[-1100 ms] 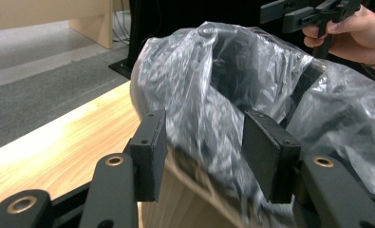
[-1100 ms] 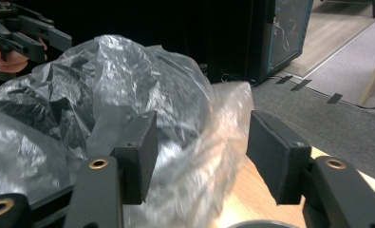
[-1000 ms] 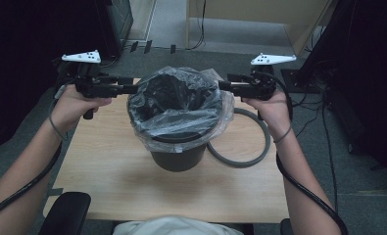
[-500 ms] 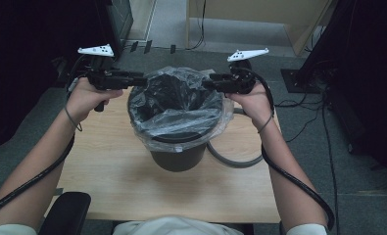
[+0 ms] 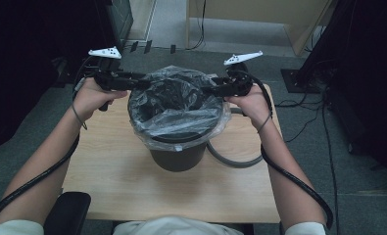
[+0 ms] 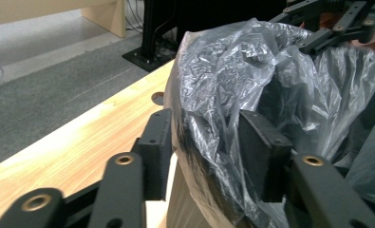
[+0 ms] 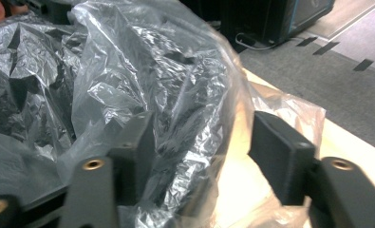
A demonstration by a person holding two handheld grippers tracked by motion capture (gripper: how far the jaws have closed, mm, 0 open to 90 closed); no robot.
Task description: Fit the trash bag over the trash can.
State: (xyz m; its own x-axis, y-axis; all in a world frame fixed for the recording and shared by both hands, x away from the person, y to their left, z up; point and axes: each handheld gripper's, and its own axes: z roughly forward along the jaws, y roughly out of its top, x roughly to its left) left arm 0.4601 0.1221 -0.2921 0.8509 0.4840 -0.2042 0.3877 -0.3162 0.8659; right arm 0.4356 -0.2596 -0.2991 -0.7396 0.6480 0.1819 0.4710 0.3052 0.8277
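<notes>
while the dark bin (image 5: 176,154) stands near the middle of the wooden tabletop (image 5: 117,186), a clear plastic liner bag (image 5: 179,105) sits in it, its mouth folded out over the rim and its crumpled upper part puffed up above the opening. the left gripper (image 5: 141,84) comes in at the bin's far left edge, held level in the person's left hand (image 5: 92,97), and the right gripper (image 5: 206,90) meets the far right edge from the opposite side, held in the right hand (image 5: 252,104). in the left gripper view the bag's film (image 6: 232,95) and the bin's rim pass between the two black jaws, one jaw outside the wall and one inside; the jaws have just been opening, and a gap shows on the outer side, so they stand open around the edge and do not pinch it. in the right gripper view the same film (image 7: 166,95) bulges up between that gripper's jaws, lying against the left one and standing clear of the right one; these jaws too have just been opening and stand apart, with the bag between them but not clamped. a grey hoop (image 5: 232,161) lies flat on the tabletop just to the right of the bin, partly tucked behind it. a cable (image 5: 299,181) trails from the right gripper along the forearm.
</notes>
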